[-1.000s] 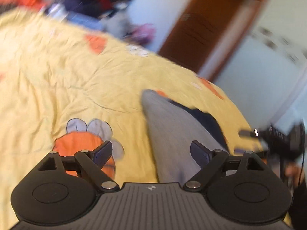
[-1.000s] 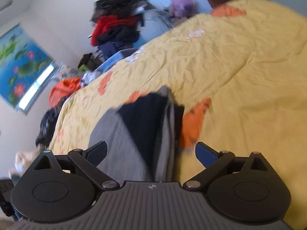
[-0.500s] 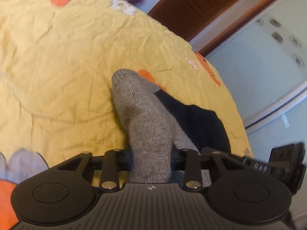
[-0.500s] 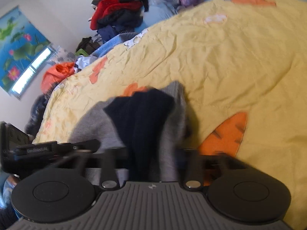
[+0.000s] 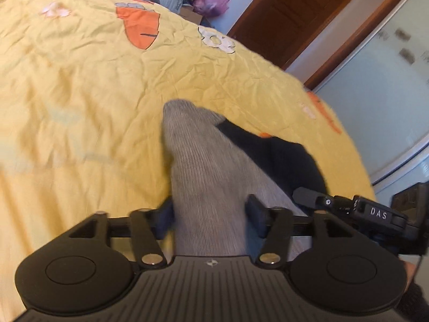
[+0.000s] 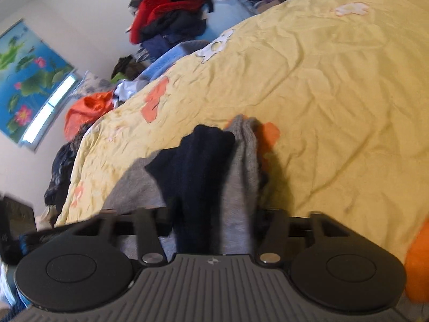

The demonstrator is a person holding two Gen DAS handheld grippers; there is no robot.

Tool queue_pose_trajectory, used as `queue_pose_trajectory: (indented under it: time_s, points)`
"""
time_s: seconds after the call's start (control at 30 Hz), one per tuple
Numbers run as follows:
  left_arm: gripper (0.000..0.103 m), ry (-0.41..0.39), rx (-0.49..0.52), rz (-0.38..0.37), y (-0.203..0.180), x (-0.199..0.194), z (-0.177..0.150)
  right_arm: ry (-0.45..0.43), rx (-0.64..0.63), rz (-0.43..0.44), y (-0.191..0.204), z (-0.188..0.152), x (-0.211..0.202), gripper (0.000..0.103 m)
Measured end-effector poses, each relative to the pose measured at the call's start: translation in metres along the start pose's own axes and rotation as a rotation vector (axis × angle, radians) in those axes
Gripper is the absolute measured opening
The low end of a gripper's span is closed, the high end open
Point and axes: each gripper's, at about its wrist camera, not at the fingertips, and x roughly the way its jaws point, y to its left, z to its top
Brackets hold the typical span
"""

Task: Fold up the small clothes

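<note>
Pointing away lengthwise, grey sock (image 5: pixel 211 177)

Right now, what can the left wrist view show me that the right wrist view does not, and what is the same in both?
Only the left wrist view shows the brown wooden door and the right hand-held gripper reaching in from the side.

Only the right wrist view shows the lotus picture on the wall, the pile of clothes and the orange bag.

Both show the yellow bedcover and the grey and dark navy socks, with each view's own gripper shut on them; the left hand-held gripper clamps the grey part.
</note>
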Motion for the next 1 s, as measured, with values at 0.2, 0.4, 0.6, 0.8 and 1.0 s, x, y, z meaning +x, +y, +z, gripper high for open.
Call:
queue_pose_trajectory:
  time_s: [0.2,0.4,0.6,0.8,1.0]
  points:
    - [0.068,0.032,-0.075,-0.091,0.007,-0.040,-0.077,0.046,-0.057,0.023,-0.007,-0.040,-0.061,0.084]
    - [0.014,0.081,-0.050,-0.088,-0.008,-0.040,-0.098,0.111,-0.132,0.025,0.003,-0.087,-0.082,0.074]
    - [0.013,0.096,0.086,0.009,-0.018,-0.057,-0.099,0.143,-0.179,0.015,0.012,-0.102,-0.096,0.021]
    - [0.034,-0.083,0.253,0.197,-0.041,-0.089,-0.105,0.096,-0.137,-0.005,0.002,-0.099,-0.103,0.041]
    - [0.088,-0.432,0.569,0.330,-0.112,-0.067,-0.106,-0.146,-0.288,0.007,0.056,-0.031,-0.097,0.048]
